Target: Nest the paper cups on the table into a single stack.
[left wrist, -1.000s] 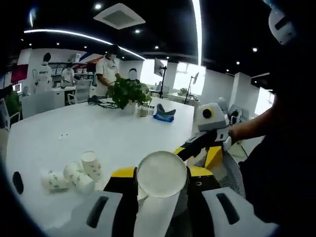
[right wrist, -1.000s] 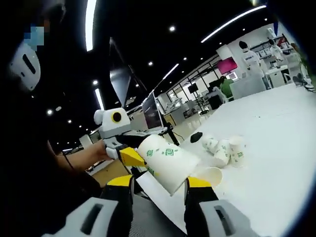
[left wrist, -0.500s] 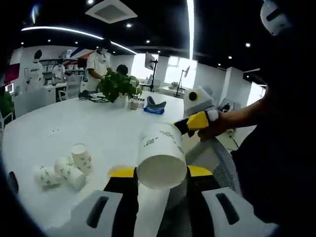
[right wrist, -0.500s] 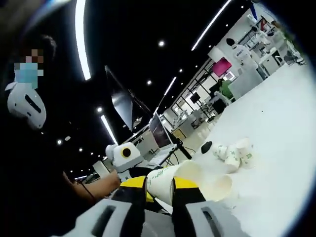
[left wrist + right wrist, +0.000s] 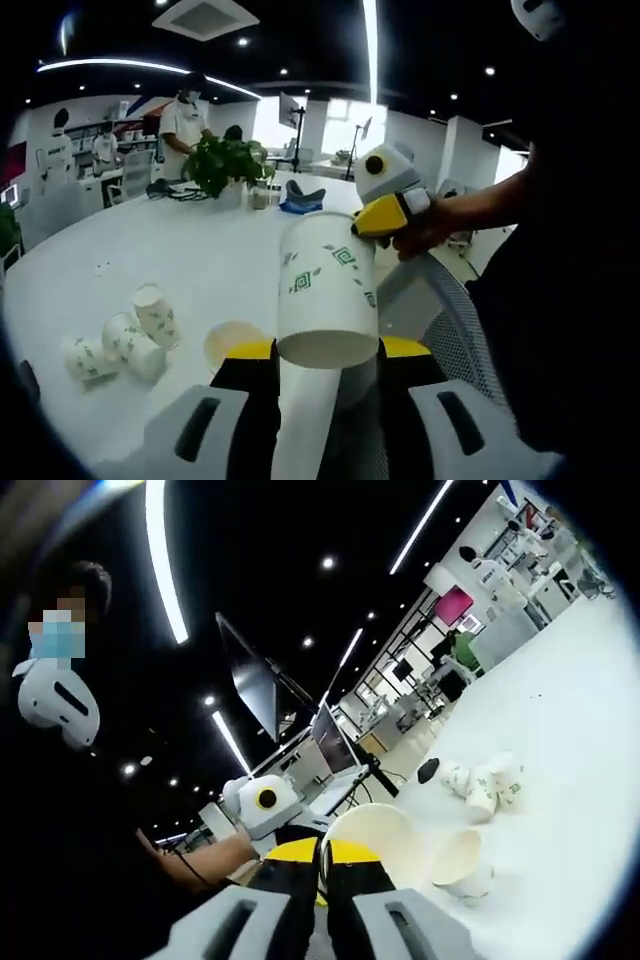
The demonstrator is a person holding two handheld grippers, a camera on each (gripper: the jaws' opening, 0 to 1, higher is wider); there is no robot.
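A paper cup stack point(image 5: 327, 300) is gripped between the left gripper point(image 5: 327, 352) fingers, above the white surface point(image 5: 150, 260). The right gripper point(image 5: 322, 855) fingers are pinched on what seems to be the rim of the top cup point(image 5: 375, 842). Three loose cups point(image 5: 118, 335) are seen lying clustered on the surface.

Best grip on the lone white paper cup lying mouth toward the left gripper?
Pinch the rim of the white paper cup, one jaw inside the mouth, one outside, coming from the mouth side. It lies on the white table, so its round wall would likely roll under a side squeeze.
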